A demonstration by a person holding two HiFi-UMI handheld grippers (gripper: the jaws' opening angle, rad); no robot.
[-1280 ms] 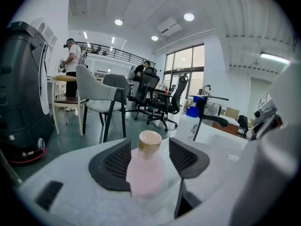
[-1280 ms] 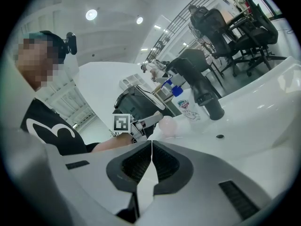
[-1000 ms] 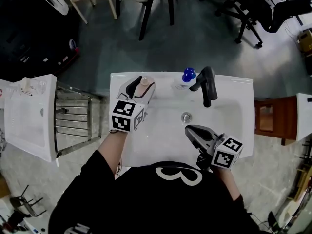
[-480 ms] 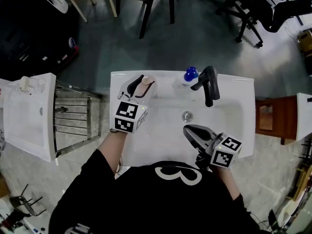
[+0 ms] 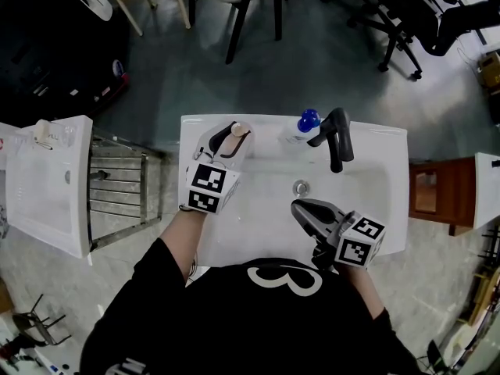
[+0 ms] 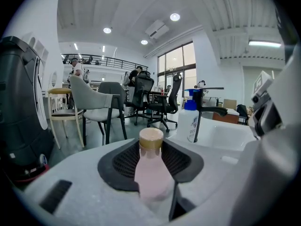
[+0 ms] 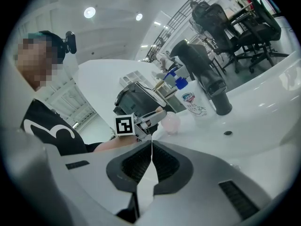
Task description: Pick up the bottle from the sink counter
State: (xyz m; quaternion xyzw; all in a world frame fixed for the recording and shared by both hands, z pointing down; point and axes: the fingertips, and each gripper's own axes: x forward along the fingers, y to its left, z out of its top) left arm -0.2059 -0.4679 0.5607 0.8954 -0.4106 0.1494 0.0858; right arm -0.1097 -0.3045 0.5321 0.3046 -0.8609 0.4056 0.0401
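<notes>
Nearest the person, the right gripper (image 5: 298, 205) hangs over the front of the basin with its jaws together on nothing, and I'd leave it parked there. At about 10 o'clock from it, the left gripper (image 5: 229, 141) has just been closing its jaws. The pink bottle (image 6: 151, 167) stands upright between them, and the pads look pressed to its body on both sides below the tan cap. I'd firm up the squeeze before any lift, then raise it straight off the sink counter (image 5: 375, 143), keeping it upright, since the smooth body could slip. The bottle sits centred and deep between the pads, at the counter's back left. Farther off, at 3 o'clock from it, the blue-capped bottle (image 5: 301, 126) and black tap (image 5: 336, 137) stand apart.
</notes>
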